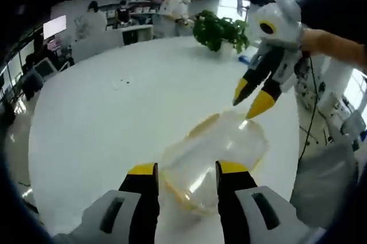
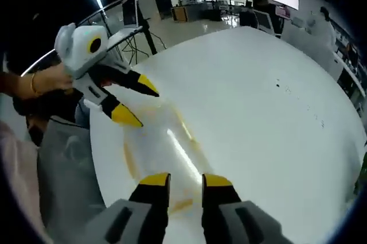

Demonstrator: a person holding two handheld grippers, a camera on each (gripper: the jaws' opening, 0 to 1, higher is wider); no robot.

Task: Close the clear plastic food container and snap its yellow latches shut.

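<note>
In the left gripper view, the left gripper (image 1: 186, 178) stands nearest, its yellow-tipped jaws parted with nothing held between them. The near end of the clear container (image 1: 215, 161) lies in the gap between the tips; whether they touch it cannot be told. The container rests on the white table (image 1: 114, 117), near the table's edge, with a yellow latch (image 1: 203, 124) along its far left rim. Just past its far end hangs the right gripper (image 1: 252, 99), held by a hand (image 1: 321, 40), jaws slightly open and empty, tips pointing down at the container but clear of it. Farther off stands a green plant (image 1: 219, 30), and beyond it people at desks.

In the right gripper view, the right gripper (image 2: 186, 181) has its jaws a little apart and empty, over the container (image 2: 163, 146), which shows faintly on the table (image 2: 264, 100). Beyond, the left gripper (image 2: 133, 101) points in with open jaws.
</note>
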